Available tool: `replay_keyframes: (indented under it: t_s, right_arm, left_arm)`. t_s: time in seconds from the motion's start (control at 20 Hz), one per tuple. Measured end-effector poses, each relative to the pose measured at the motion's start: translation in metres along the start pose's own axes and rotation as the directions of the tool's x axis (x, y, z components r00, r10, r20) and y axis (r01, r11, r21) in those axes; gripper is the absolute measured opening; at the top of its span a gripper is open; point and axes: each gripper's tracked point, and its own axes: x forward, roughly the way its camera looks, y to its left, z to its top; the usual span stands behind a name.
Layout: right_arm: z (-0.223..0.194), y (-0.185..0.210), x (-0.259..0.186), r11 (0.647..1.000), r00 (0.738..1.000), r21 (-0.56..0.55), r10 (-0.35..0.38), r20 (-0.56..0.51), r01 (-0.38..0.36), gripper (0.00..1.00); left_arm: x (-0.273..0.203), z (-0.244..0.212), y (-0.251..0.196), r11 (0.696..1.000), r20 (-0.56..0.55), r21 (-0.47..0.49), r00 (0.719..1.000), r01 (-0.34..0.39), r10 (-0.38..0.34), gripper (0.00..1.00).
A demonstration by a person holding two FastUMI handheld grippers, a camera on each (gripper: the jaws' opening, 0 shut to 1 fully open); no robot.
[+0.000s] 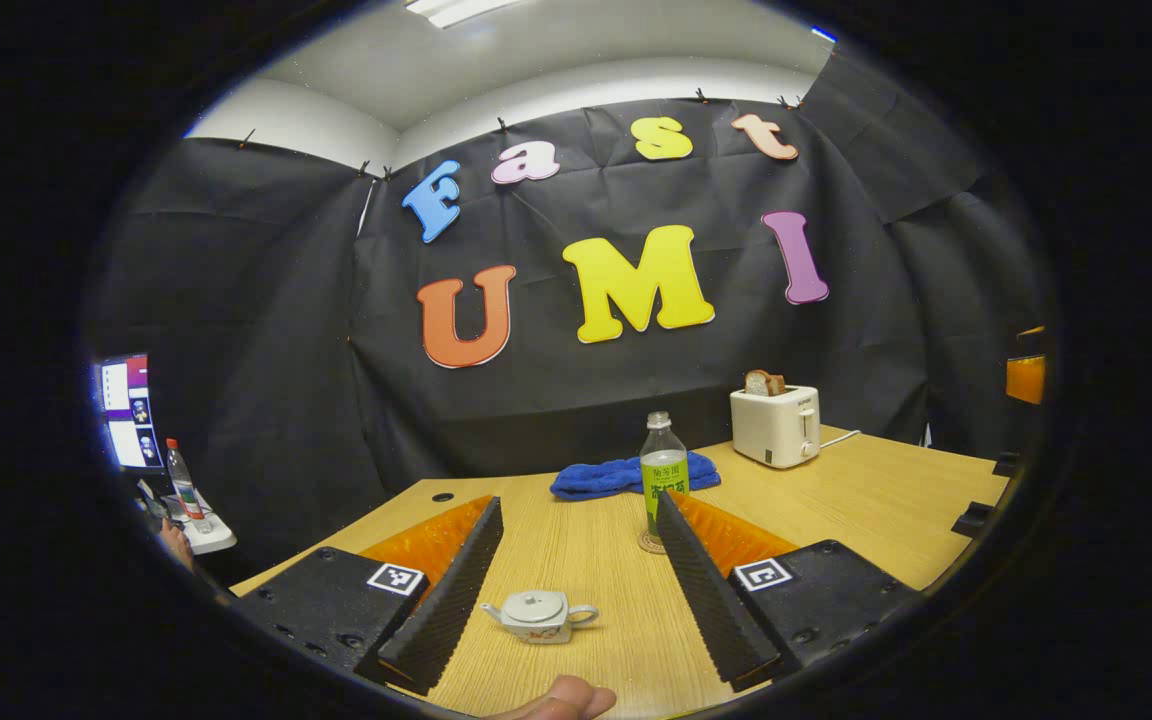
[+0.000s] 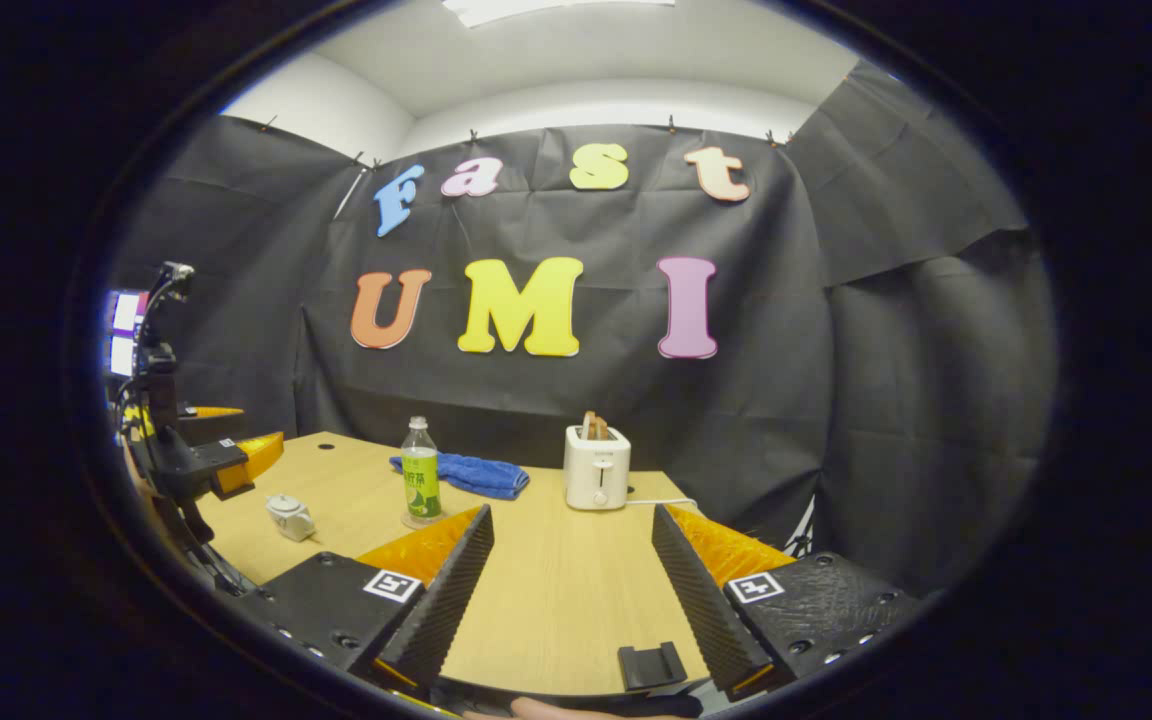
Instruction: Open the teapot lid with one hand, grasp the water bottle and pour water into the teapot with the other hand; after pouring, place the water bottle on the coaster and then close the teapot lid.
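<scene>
A small white teapot with its lid on sits on the wooden table, low between my left gripper's fingers. My left gripper is open, hovering short of the pot. Beyond it a clear water bottle with a green label stands upright on a round coaster. In the right gripper view the teapot and bottle stand at the left, with the left gripper held above the pot. My right gripper is open over bare table, well right of the bottle.
A blue towel lies behind the bottle. A white toaster holding bread stands at the back, its cord trailing right. A small black clip sits at the table's near edge. A monitor and another bottle are off the table's left.
</scene>
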Motion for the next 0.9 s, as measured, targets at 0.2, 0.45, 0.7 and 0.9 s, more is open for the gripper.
replay_keyframes:
  t_s: [0.2,0.45,0.7,0.9]
  right_arm:
    - [0.010,-0.012,-0.017,0.998,0.998,-0.012,-0.061,0.010,0.061,0.95]
    - [0.019,-0.021,-0.025,0.991,0.994,-0.087,-0.095,0.058,0.100,0.97]
    - [0.010,-0.004,-0.018,0.996,0.998,-0.055,-0.064,0.021,0.065,0.95]
    - [0.012,-0.003,-0.016,0.998,0.997,-0.012,-0.061,0.042,0.061,0.93]
  left_arm:
    - [-0.031,0.011,-0.011,1.000,-0.015,-0.017,1.000,0.009,-0.009,0.98]
    - [-0.056,-0.012,-0.040,0.988,-0.071,-0.089,0.989,0.123,-0.129,0.99]
    - [-0.058,-0.010,-0.025,0.993,-0.057,-0.062,0.993,0.104,-0.107,0.99]
    - [-0.058,-0.008,-0.009,0.994,-0.048,-0.103,0.998,0.045,-0.050,0.99]
